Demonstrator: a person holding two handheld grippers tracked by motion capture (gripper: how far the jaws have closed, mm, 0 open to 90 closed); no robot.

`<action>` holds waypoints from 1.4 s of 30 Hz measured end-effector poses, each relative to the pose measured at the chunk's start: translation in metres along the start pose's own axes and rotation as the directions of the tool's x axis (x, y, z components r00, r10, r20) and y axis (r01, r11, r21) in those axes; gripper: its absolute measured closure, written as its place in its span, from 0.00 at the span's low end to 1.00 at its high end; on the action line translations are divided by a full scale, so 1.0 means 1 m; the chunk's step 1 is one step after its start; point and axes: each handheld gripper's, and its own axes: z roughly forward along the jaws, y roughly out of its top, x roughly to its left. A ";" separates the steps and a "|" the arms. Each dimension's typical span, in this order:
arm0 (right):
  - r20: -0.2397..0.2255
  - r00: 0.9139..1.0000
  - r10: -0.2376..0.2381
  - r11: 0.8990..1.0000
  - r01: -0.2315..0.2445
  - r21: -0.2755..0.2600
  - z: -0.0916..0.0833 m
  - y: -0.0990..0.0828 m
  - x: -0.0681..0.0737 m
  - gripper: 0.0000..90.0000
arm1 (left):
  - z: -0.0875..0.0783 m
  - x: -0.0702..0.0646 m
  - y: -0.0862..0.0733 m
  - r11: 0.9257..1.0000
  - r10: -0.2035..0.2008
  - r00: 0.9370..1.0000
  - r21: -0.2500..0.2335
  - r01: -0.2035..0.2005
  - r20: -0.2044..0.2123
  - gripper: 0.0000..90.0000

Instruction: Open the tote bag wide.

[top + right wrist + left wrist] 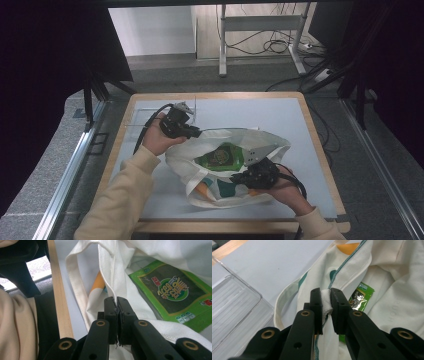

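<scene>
Bag [226,192], white cloth with green and orange print, lies on the grey mat [280,117] of the table [215,95], mouth pulled open. Inside it sits a flat green packet [222,157] with a round label, lying face up on the bag's inner cloth. My left gripper [325,301] has its jaws closed on a bunched fold of the bag's rim, white cloth pinched between the pads; in the high view it sits at the far left edge of the bag [187,131]. My right gripper [116,305] clamps the near rim tight, thin hem squeezed flat between the jaws, packet just past it [172,290]. High view puts this gripper [245,176] at the bag's near right side. So the bag hangs spread between my two grippers, the packet between them. Clear plastic tray [234,307] lies on the mat beside my left gripper, nothing visible in it. One bag handle [76,287] loops loose on the mat near the wooden table edge.
</scene>
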 end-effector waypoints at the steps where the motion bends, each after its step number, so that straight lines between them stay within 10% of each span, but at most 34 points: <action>1: -0.003 1.000 0.000 1.000 0.000 0.002 0.000 0.000 0.000 0.96 | 0.000 0.001 0.000 1.000 0.002 1.000 0.004 -0.001 -0.002 0.90; 42: -0.064 0.997 -0.036 0.997 0.040 0.068 0.022 -0.007 0.018 0.97 | 0.013 0.050 0.019 0.994 -0.112 0.990 -0.014 0.111 -0.085 0.90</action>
